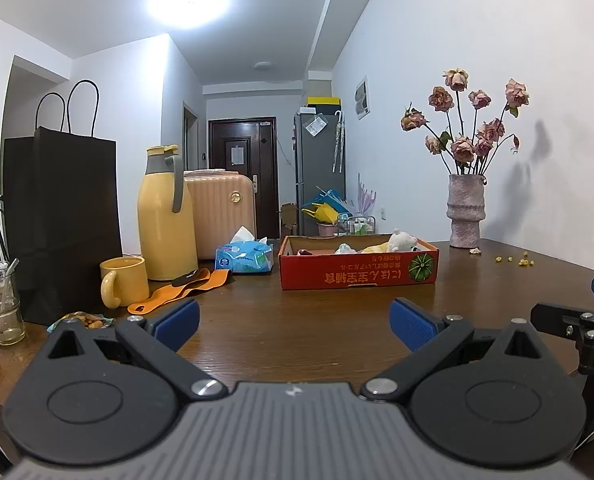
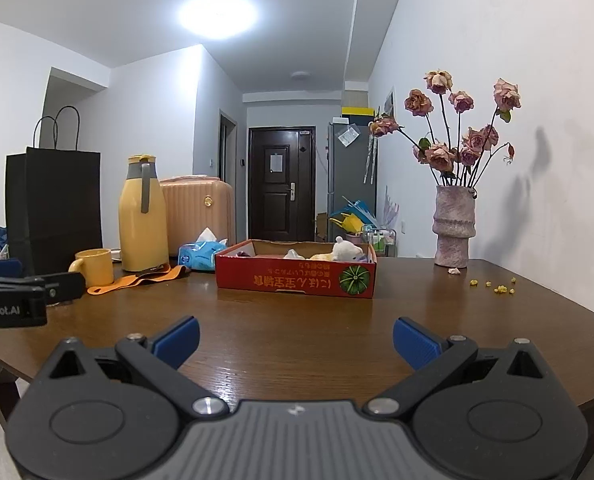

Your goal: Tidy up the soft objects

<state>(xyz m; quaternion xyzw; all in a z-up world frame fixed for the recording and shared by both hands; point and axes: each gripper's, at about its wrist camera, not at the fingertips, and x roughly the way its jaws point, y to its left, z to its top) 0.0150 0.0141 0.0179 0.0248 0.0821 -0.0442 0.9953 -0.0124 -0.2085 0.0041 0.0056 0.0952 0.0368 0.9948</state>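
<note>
A shallow red cardboard box (image 1: 357,272) (image 2: 293,280) sits mid-table with soft toys inside: a white plush bear (image 1: 403,240) (image 2: 347,250), a yellow plush (image 1: 375,248) and a pale one (image 1: 343,249). My left gripper (image 1: 295,326) hovers open over the near table, well short of the box, nothing between its blue pads. My right gripper (image 2: 296,344) is likewise open and empty, also short of the box. Each gripper shows at the edge of the other's view.
On the brown table (image 1: 297,320) at left stand a black paper bag (image 1: 61,224), yellow thermos (image 1: 165,216), yellow mug (image 1: 123,282), tissue pack (image 1: 245,256), orange strap (image 1: 185,288), glass (image 1: 1,308) and snack bag (image 1: 85,320). A vase of dried roses (image 1: 465,208) stands back right, with yellow crumbs (image 1: 517,261) nearby.
</note>
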